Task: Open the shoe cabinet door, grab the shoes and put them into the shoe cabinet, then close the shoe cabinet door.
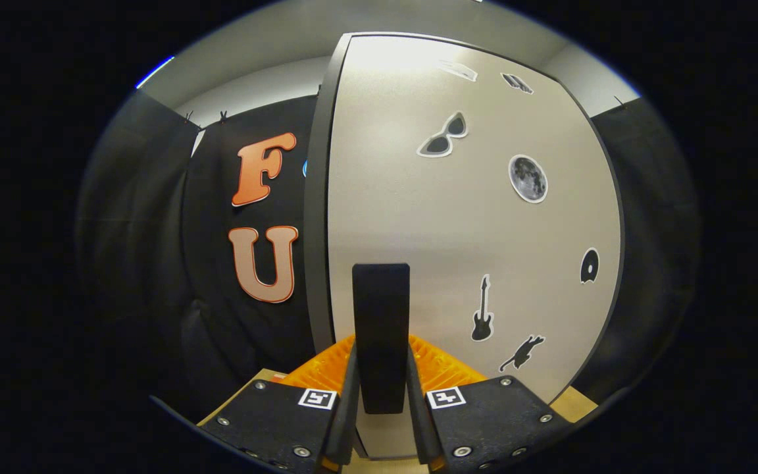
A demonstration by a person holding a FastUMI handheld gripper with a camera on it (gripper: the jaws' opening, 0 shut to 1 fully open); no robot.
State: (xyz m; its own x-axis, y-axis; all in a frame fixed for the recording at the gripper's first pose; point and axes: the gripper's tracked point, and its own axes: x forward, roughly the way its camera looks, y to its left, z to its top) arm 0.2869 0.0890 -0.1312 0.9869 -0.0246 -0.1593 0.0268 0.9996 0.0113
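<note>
door [471,217] of the shoe cabinet takes most of the scene: a pale panel with a dark rim, standing upright just beyond the claw, dotted with small stickers (sunglasses, a moon, a guitar, a cat). its left edge [316,217] looks slightly off the cabinet body, so i judge it cracked open or about to swing. behind it on the left hangs the booth's black cloth wall [155,250]. a dark upright handle [381,336] is fixed low on the panel, and the claw [382,388] is closed on it, 1 finger pressing each side, so the door is in its grip.

risk from here: the handle is smooth and narrow, and a pull off the hinge arc could let it slide out of the fingers, or twist the claw against the panel. a fast swing could also bang the door into the cloth wall on the left, which stands near that edge.

near the fingers, a strip of pale wood [576,403] shows low on either side, perhaps a table or floor. the shoes are not to be placed from here, and the door itself hides the cabinet's inside.
</note>
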